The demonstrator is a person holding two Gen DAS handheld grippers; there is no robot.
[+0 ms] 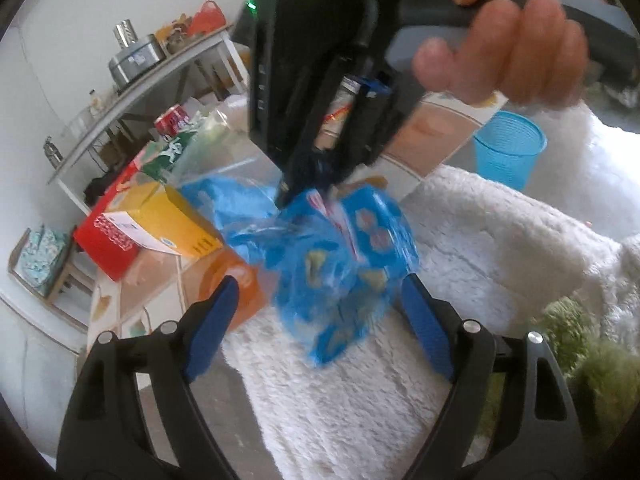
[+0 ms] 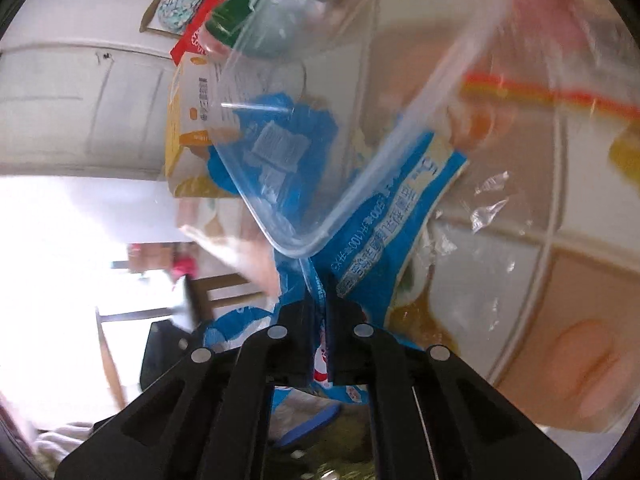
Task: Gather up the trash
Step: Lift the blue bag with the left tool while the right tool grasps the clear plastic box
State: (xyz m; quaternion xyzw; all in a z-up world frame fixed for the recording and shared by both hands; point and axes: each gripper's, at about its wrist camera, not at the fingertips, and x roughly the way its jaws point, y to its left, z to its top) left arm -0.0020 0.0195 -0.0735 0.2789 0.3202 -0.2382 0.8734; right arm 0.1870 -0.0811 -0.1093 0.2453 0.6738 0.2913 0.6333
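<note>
A crumpled blue snack wrapper [image 1: 344,264] hangs over a white fluffy rug [image 1: 460,280]. My right gripper [image 1: 308,184] comes down from above and is shut on the wrapper's top edge. In the right wrist view the right gripper [image 2: 320,296] pinches the blue wrapper [image 2: 384,236] between its fingers. My left gripper [image 1: 320,308] is open, with its blue pads [image 1: 212,328] either side of the wrapper's lower part, not closed on it. A clear plastic container [image 2: 320,120] sits just beyond the wrapper.
A yellow and red carton [image 1: 140,232], a green packet [image 1: 168,156] and a red can [image 1: 172,118] lie at the left. A blue plastic cup [image 1: 506,148] stands at the right on a patterned mat [image 1: 432,136]. A shelf [image 1: 136,92] with pots is behind.
</note>
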